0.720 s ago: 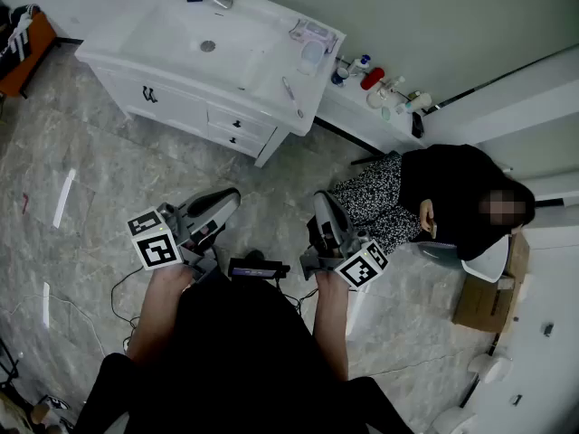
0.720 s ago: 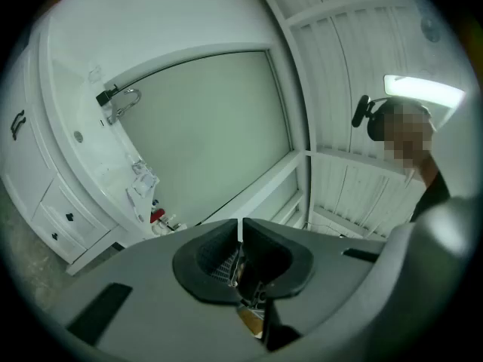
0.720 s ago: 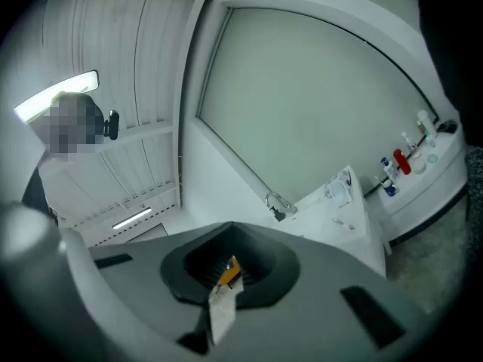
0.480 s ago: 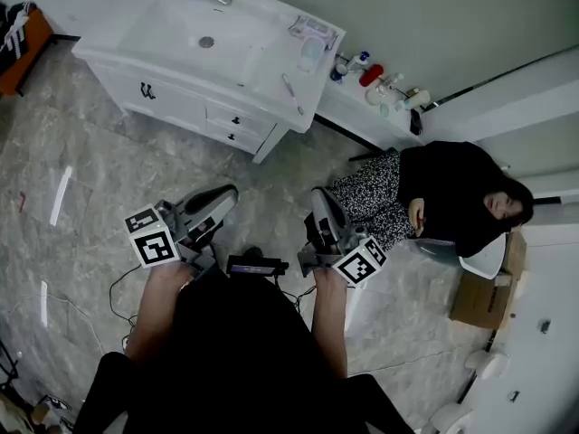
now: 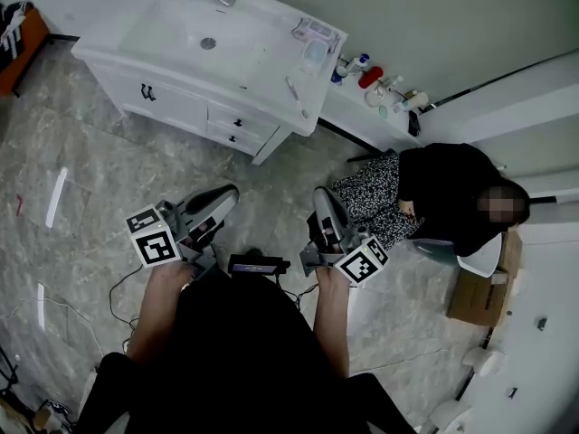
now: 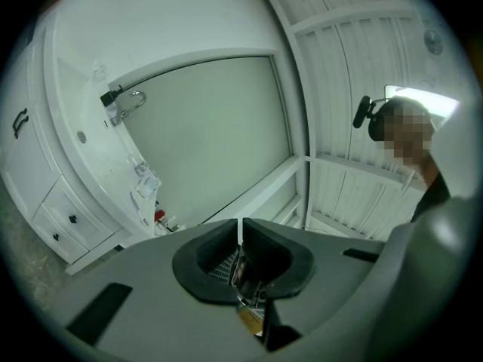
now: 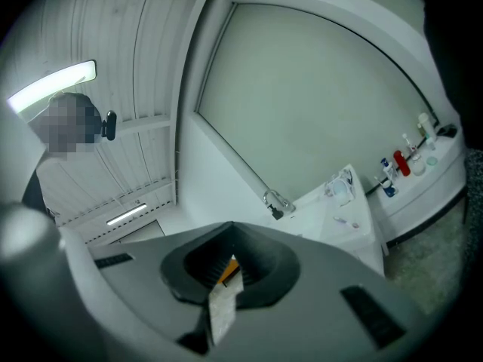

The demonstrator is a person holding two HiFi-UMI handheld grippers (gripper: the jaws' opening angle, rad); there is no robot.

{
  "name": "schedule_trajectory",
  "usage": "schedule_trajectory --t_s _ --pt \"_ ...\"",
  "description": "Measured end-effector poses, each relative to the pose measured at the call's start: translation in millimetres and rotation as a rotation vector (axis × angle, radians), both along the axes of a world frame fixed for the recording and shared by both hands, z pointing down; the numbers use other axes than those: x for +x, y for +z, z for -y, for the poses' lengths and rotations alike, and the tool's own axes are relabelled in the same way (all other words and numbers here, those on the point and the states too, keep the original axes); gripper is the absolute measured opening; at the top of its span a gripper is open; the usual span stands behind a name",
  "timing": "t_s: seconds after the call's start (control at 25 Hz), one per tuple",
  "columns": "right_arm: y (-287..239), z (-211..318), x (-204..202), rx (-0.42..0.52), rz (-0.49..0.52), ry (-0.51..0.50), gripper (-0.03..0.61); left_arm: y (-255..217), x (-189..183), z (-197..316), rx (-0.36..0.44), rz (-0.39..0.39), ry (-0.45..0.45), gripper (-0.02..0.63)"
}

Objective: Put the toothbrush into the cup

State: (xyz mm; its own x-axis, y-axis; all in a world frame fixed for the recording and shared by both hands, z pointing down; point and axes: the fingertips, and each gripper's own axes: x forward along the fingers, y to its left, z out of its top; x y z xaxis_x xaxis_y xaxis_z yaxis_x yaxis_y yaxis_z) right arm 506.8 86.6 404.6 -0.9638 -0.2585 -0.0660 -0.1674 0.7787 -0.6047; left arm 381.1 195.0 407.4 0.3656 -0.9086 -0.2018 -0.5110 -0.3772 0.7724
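Two shut grippers, well away from the sink counter.
My left gripper [image 5: 224, 199] and my right gripper [image 5: 322, 199] are held out over the grey floor [image 5: 90, 152], each with its jaws pressed together and nothing in them. The toothbrush [image 5: 291, 90] lies flat by the right edge of the white sink counter [image 5: 270, 59], near its front right corner. The cup [image 5: 313, 54] stands by the back right corner, near the toothbrush but not touching it. Both are well apart from my grippers. A person in a black top [image 5: 448, 193] sits on the floor to the right.
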Motion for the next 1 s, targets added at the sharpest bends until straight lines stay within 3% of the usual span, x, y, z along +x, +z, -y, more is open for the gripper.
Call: schedule_trajectory --t_s 0.6,1.0 --pt "7.5 -0.1 -30.8 0.010 -0.038 0.064 0.006 5.5 -42.0 -8.2 0.029 -0.016 0.009 0.026" --pt "32.8 7.6 -49.8 -0.058 -0.055 0.058 0.006 24.7 -52.7 -7.9 -0.037 -0.035 0.000 0.026"
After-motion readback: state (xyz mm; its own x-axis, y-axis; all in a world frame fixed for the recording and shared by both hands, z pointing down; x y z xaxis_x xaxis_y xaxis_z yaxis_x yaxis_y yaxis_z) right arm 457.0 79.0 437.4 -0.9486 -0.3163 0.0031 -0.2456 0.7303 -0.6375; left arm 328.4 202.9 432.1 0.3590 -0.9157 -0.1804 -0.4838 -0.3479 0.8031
